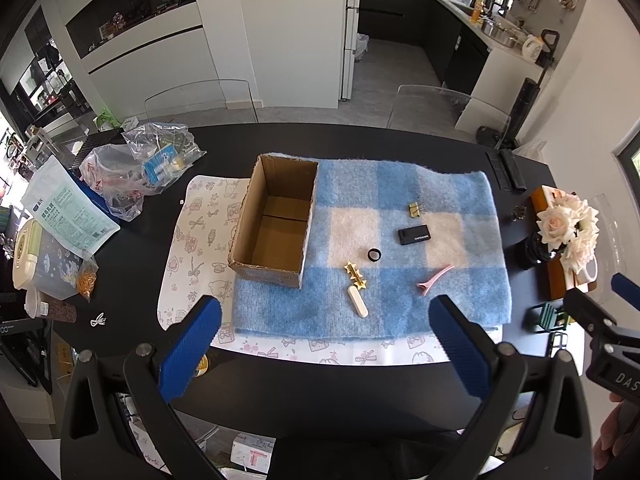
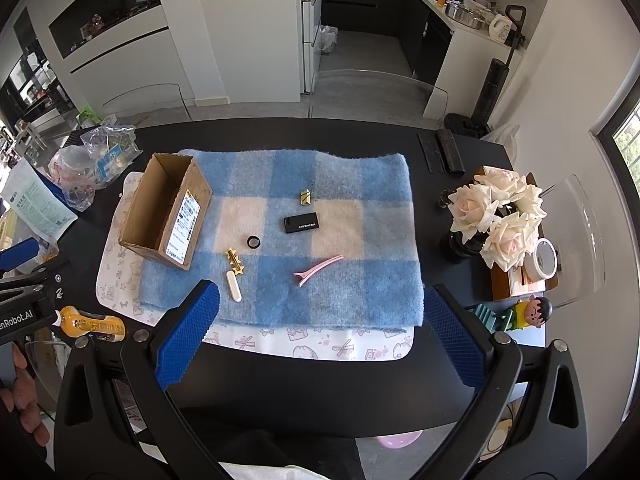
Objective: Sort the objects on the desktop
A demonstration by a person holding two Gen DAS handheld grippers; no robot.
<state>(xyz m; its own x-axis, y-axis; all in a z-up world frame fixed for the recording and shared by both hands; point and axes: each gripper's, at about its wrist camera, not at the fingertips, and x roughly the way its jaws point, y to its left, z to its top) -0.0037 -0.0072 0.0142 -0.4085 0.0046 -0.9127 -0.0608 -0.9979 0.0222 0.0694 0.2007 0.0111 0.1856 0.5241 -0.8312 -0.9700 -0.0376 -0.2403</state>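
Note:
An open cardboard box (image 1: 276,220) (image 2: 168,210) stands empty on the left of a blue-and-white checked cloth (image 1: 440,280) (image 2: 360,280). On the cloth lie a gold binder clip (image 1: 416,209) (image 2: 306,196), a black card-like device (image 1: 415,235) (image 2: 302,224), a black ring (image 1: 374,255) (image 2: 253,242), a gold star hair clip (image 1: 355,274) (image 2: 235,262), a white hair clip (image 1: 358,301) (image 2: 233,291) and a pink hair clip (image 1: 434,279) (image 2: 317,271). My left gripper (image 1: 326,346) and right gripper (image 2: 320,332) are both open and empty, held above the table's near edge.
Plastic bags (image 1: 148,168) and a printed pouch (image 1: 68,212) lie at the left. White roses (image 2: 500,216), a tape roll (image 2: 542,258) and a toy figure (image 2: 534,312) stand at the right. A juice bottle (image 2: 90,324) lies at the front left. A patterned mat (image 1: 200,232) lies under the cloth.

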